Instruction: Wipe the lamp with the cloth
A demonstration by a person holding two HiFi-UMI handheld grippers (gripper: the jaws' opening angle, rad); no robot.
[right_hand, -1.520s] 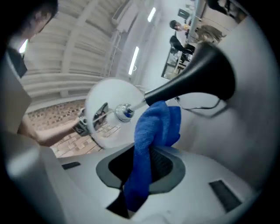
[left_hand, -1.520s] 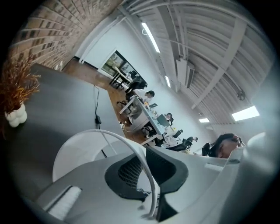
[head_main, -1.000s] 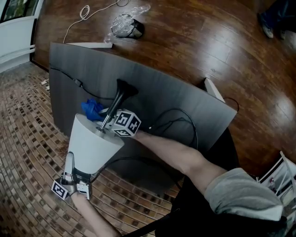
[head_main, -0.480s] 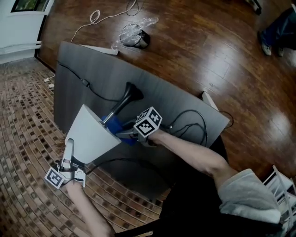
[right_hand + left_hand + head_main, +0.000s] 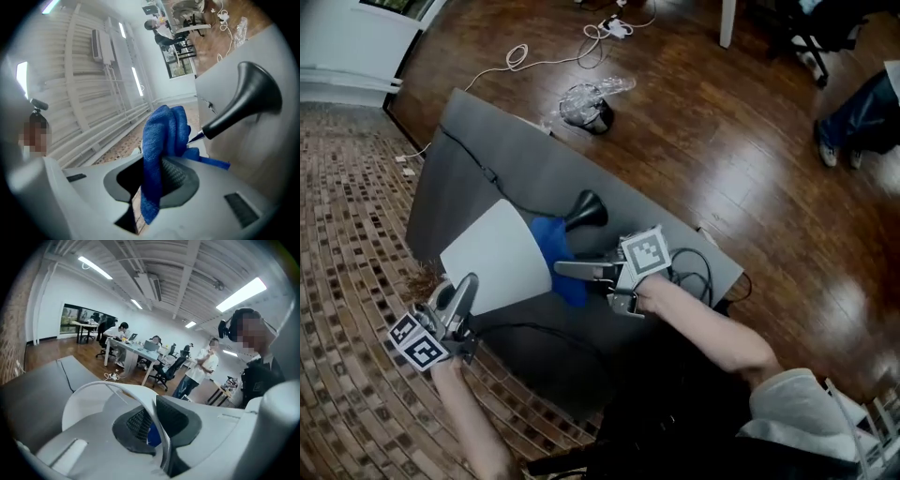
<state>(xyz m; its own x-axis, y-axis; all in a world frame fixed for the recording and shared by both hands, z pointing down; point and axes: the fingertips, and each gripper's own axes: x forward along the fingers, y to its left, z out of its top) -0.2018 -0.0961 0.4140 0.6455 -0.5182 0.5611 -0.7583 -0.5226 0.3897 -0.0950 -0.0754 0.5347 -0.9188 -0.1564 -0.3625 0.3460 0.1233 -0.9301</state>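
Observation:
The lamp lies tilted over the grey table [image 5: 534, 164]. Its white shade [image 5: 492, 258] points toward me and its black flared base [image 5: 587, 210] points away. My left gripper [image 5: 457, 298] is shut on the shade's lower rim; in the left gripper view the thin white rim [image 5: 140, 397] runs between the left gripper's [image 5: 157, 420] pads. My right gripper [image 5: 569, 270] is shut on the blue cloth [image 5: 555, 251], which lies against the shade's narrow end by the stem. In the right gripper view the cloth [image 5: 161, 133] hangs bunched from the right gripper [image 5: 157, 173], with the base [image 5: 253, 93] just beyond it.
A black cable [image 5: 484, 172] crosses the table and another coils near my right wrist [image 5: 698, 267]. On the wood floor beyond lie a plastic-wrapped object [image 5: 589, 101] and a white cord [image 5: 520, 58]. A person's legs [image 5: 862, 117] stand at right. Brick floor lies left.
The right gripper has carried the cloth from the left of the stem round to the right of the shade's narrow end. The lamp has rolled and swung, with the left gripper still on its rim.

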